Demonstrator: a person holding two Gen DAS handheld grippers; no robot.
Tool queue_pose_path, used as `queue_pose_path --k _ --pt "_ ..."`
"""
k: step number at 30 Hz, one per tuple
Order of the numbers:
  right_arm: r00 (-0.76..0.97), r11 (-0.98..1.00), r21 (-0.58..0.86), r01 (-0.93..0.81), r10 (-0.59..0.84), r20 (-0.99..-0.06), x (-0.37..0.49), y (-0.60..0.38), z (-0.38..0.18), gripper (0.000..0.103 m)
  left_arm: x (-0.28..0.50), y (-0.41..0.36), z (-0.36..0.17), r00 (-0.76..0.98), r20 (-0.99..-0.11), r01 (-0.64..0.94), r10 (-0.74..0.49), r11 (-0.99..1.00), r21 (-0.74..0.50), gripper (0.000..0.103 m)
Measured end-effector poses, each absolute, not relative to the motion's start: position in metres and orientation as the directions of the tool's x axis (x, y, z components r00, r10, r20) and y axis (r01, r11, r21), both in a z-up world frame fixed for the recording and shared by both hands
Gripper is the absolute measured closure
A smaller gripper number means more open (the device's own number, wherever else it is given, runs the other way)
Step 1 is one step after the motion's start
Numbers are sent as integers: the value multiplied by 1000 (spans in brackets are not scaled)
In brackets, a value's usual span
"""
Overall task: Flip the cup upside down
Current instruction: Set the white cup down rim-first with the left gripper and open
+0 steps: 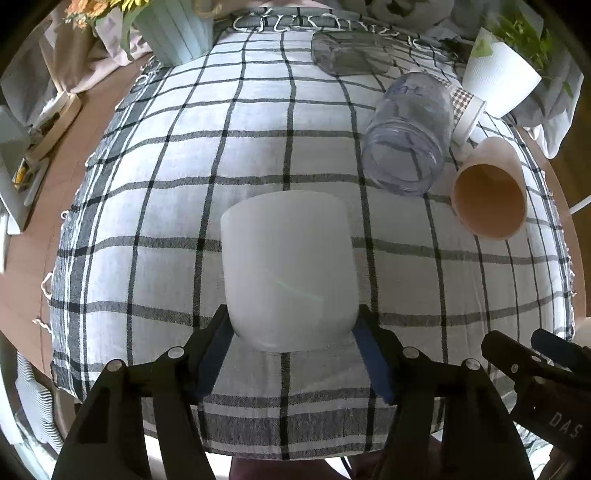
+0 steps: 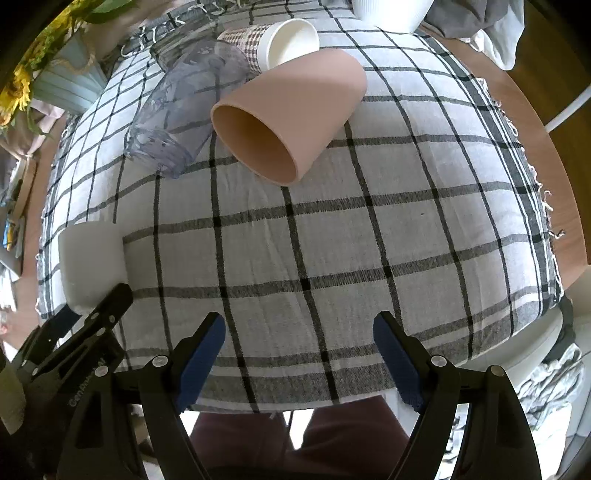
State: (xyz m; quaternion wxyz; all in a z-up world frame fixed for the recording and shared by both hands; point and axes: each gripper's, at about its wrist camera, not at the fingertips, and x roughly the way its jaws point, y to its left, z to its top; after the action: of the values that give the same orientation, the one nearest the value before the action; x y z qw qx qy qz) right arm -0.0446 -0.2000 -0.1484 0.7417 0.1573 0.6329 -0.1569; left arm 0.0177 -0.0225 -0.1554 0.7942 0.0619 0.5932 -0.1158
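Observation:
A frosted white cup (image 1: 290, 273) stands on the checked cloth (image 1: 184, 206), its flat top toward the camera and no opening showing. My left gripper (image 1: 293, 332) has its blue pads against both sides of the cup's lower end, shut on it. The cup also shows at the left edge of the right wrist view (image 2: 92, 264), with the left gripper beside it. My right gripper (image 2: 299, 336) is open and empty above the near part of the cloth.
A pink cup (image 2: 284, 118) lies on its side, mouth toward the camera, also in the left wrist view (image 1: 489, 195). A clear jar (image 1: 408, 136) and a houndstooth paper cup (image 2: 273, 40) lie beside it. A pale blue vase (image 1: 173, 29) and white plant pot (image 1: 498, 74) stand at the back.

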Motion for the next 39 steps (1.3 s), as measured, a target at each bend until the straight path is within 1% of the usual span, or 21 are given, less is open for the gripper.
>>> queue_pose_path --k 17,27,33,39 --pt "220 914 97 395 8 -976 -32 -189 -121 21 29 -14 -131 251 -956 257 -154 962 -88 38" --pt "222 905 112 411 20 -975 -20 -187 -121 21 53 -16 -130 254 -952 263 -170 960 -101 38" --pt "234 903 110 415 11 -972 -10 -187 -118 21 66 -16 -134 251 -955 260 -157 961 -90 39" --pt "232 902 108 419 8 -973 -3 -188 -119 21 69 -16 -135 247 -956 264 -161 960 -94 39"
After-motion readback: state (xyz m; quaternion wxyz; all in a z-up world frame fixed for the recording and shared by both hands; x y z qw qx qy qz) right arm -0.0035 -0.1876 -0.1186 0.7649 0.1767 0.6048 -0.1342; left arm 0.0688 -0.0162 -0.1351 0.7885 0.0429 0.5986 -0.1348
